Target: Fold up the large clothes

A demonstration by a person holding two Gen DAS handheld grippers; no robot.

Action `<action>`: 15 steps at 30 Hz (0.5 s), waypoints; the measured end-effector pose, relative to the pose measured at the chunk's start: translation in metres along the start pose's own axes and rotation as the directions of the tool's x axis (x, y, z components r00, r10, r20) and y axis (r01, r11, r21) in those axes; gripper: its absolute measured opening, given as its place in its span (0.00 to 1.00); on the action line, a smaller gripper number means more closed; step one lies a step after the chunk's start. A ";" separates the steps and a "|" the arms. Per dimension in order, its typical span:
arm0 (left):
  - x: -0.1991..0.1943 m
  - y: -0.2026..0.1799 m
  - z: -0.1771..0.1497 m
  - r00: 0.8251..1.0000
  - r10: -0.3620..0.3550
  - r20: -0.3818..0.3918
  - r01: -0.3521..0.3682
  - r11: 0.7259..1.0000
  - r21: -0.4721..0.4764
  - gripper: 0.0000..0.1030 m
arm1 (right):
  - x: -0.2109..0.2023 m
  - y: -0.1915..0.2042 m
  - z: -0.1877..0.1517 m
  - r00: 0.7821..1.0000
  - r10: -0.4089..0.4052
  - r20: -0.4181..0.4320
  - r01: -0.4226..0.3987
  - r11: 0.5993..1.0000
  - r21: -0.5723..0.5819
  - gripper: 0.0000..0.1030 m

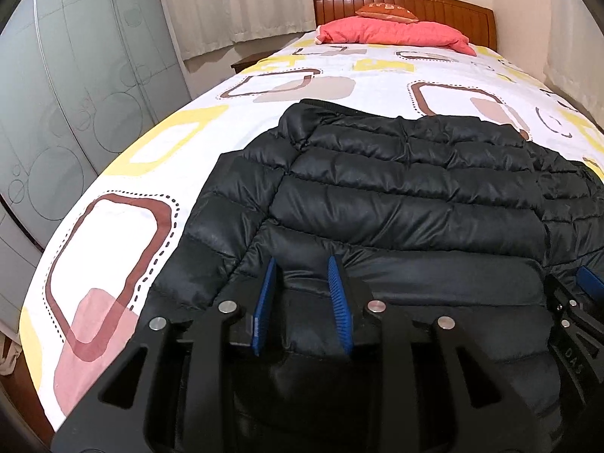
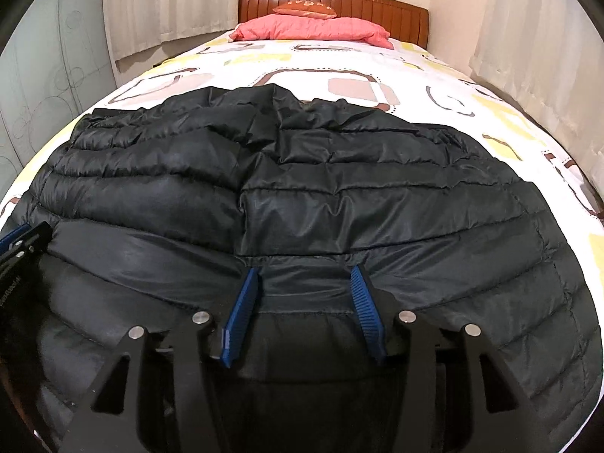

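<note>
Bed (image 1: 264, 75), one jacket (image 1: 396, 173) (two pillows (image 1: 392, 32))

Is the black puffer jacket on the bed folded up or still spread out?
Spread out: the black puffer jacket lies wide across the bed sheet, no compact fold yet.

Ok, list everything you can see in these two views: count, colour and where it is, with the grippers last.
jacket: one, black, quilted, spread across the near end of the bed
bedsheet: one, white with yellow, brown and pink squares, covering the bed
pillow: one, pink, at the head of the bed
cushion: one, orange, on the pillow against the headboard
headboard: one, brown wood, far end of the bed
curtains: pale cream, far left wall, more on the right wall
wardrobe: grey-green doors with circle pattern, left side
left gripper: one, black with blue pads, open, at the jacket's near edge
right gripper: one, black with blue pads, open, at the jacket's near edge
</note>
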State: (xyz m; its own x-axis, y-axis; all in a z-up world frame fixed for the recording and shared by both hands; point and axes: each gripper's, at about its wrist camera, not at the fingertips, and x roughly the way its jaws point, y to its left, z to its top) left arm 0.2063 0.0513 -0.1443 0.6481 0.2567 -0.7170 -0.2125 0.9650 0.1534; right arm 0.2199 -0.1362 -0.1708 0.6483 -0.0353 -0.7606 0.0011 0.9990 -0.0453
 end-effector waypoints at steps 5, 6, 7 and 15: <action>-0.006 0.012 0.000 1.000 -0.020 -0.005 0.020 0.999 -0.046 0.38 | -0.001 0.002 -0.004 1.000 -0.003 0.016 0.003 1.000 0.000 0.50; -0.007 0.014 0.001 1.000 -0.025 -0.010 0.025 0.998 -0.058 0.40 | -0.001 0.002 -0.005 1.000 -0.004 0.018 0.004 1.000 0.000 0.50; -0.008 0.017 0.001 1.000 -0.028 -0.013 0.027 0.997 -0.071 0.40 | -0.001 0.004 -0.007 1.000 -0.005 0.019 0.005 1.000 0.000 0.50; -0.022 0.046 0.005 1.000 0.002 -0.015 -0.004 0.987 -0.158 0.59 | -0.003 0.008 -0.009 1.000 -0.013 0.028 0.014 1.000 -0.005 0.50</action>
State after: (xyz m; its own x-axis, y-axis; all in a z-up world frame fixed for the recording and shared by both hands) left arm 0.1855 0.0899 -0.1183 0.6369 0.2577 -0.7266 -0.3284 0.9434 0.0467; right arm 0.2117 -0.1280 -0.1747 0.6691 -0.0479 -0.7416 0.0061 0.9982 -0.0590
